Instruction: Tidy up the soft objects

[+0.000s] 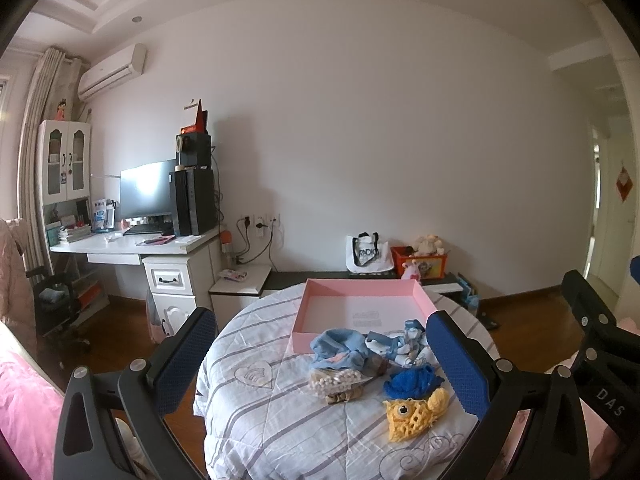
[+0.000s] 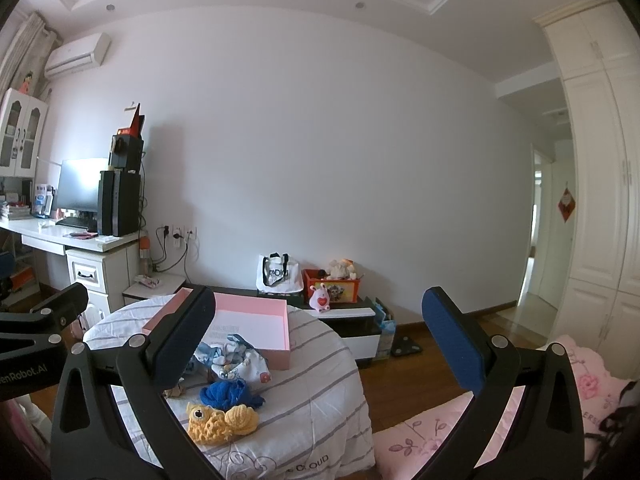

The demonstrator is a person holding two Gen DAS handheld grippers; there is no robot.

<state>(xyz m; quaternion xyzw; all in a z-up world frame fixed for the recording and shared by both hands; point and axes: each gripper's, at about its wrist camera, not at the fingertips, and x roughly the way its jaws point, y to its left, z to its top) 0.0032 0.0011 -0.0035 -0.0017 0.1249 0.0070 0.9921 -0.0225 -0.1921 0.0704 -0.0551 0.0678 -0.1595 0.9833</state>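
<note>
A round table under a striped white quilt carries a shallow pink box, empty inside. In front of the box lie soft items: a light blue cloth, a patterned blue-white cloth, a clear bag of beige beads, a dark blue knit piece and a yellow crochet toy. My left gripper hovers open above them, holding nothing. My right gripper is open too, right of the table, with the yellow toy and blue knit near its left finger.
A white desk with monitor and computer tower stands at the left wall. A low cabinet behind the table holds a white tote bag and an orange toy box. Pink bedding lies at lower right; wooden floor surrounds the table.
</note>
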